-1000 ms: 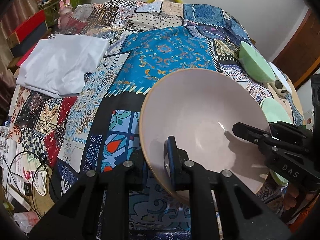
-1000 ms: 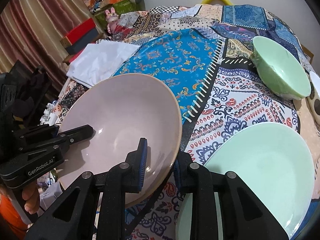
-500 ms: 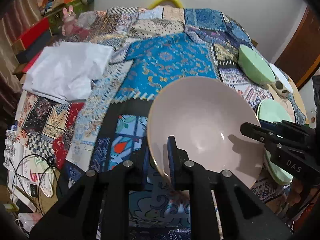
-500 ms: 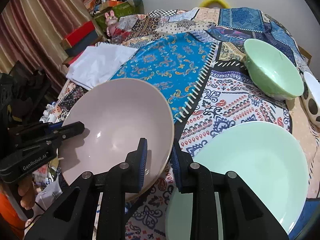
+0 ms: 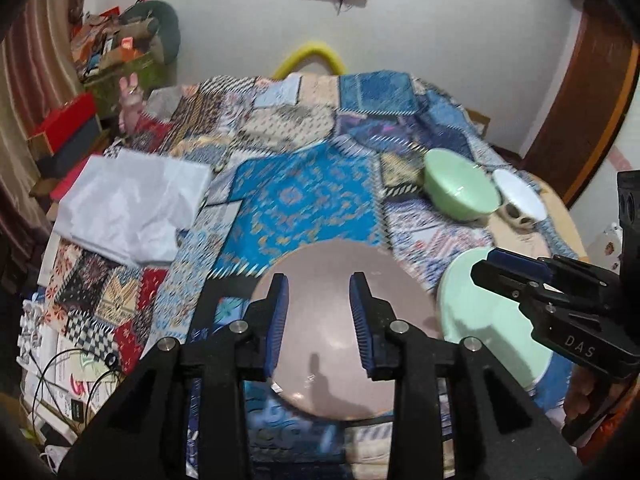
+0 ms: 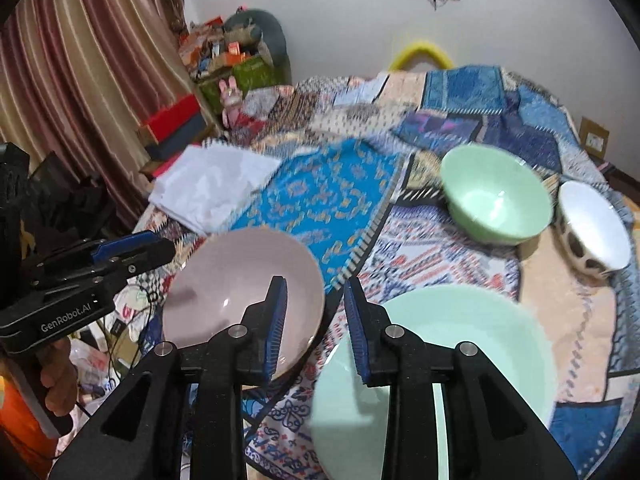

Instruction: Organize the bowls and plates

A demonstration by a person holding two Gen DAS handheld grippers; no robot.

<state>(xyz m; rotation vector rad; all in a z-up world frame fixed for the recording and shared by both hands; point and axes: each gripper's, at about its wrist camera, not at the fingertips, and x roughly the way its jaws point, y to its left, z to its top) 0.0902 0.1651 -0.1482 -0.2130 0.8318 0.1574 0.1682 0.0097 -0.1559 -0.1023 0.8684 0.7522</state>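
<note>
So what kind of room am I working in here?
Probably a lived-in bedroom at home: a bed-like surface under a colourful patchwork quilt, striped brown curtains, and a pink toy rabbit among cluttered boxes.

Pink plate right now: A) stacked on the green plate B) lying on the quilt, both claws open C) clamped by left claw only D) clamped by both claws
B: the pink plate lies on the quilt beside the green plate; left claw and right claw are open.
</note>
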